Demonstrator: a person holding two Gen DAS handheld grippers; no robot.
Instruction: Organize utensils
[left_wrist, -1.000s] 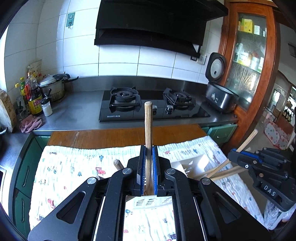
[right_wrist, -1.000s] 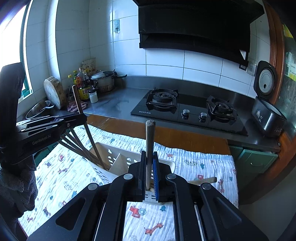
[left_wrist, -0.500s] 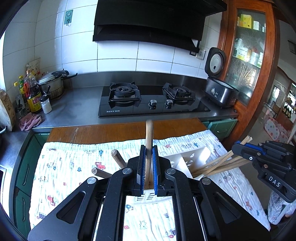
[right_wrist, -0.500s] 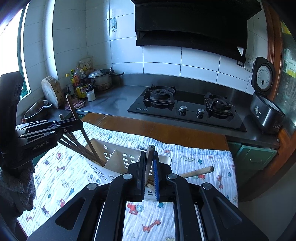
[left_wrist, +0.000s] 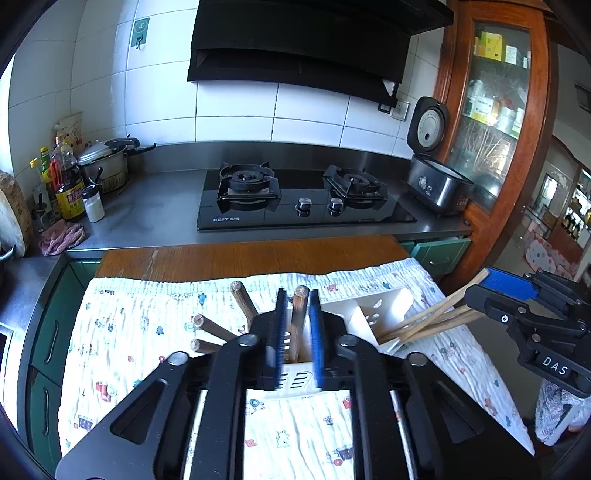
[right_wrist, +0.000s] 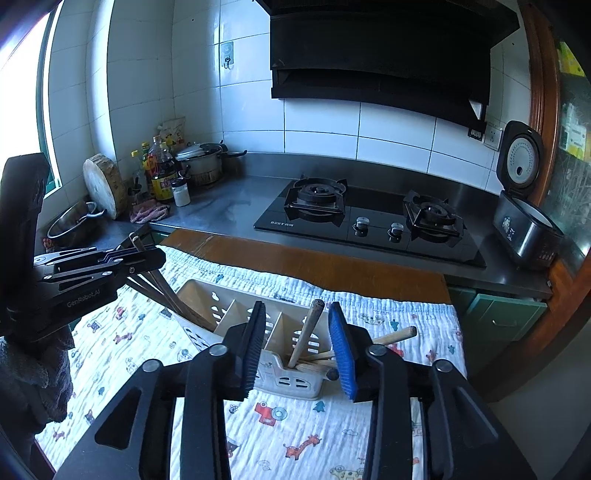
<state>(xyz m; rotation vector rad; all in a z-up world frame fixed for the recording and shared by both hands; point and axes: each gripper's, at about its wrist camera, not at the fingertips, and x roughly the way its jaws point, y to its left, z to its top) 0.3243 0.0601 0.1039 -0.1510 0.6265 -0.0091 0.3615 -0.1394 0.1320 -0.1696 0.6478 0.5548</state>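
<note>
A white slotted utensil basket (left_wrist: 373, 308) stands on the patterned cloth (left_wrist: 140, 332). My left gripper (left_wrist: 297, 314) is over its near compartment, its jaws opening. A wooden stick (left_wrist: 298, 325) stands loose between the blue pads, and more stick ends (left_wrist: 240, 295) fan out to the left. My right gripper (right_wrist: 297, 325) is over the basket's (right_wrist: 207, 306) right compartment, jaws opening wide. A wooden handle (right_wrist: 308, 332) leans free between them, touching neither pad. In the right wrist view the left gripper (right_wrist: 144, 260) sits above dark chopsticks (right_wrist: 166, 295); in the left wrist view the right gripper (left_wrist: 509, 295) sits above pale chopsticks (left_wrist: 436, 317).
The cloth covers a wooden table (right_wrist: 314, 262) set against a steel counter with a gas hob (left_wrist: 303, 206). Bottles and a pot (left_wrist: 107, 166) stand at the counter's left, a rice cooker (left_wrist: 436, 177) at its right. One wooden handle (right_wrist: 395, 334) sticks out sideways from the basket.
Both grippers came down over the basket with their sticks, then parted their jaws. Each stick now stands loose in its compartment.
</note>
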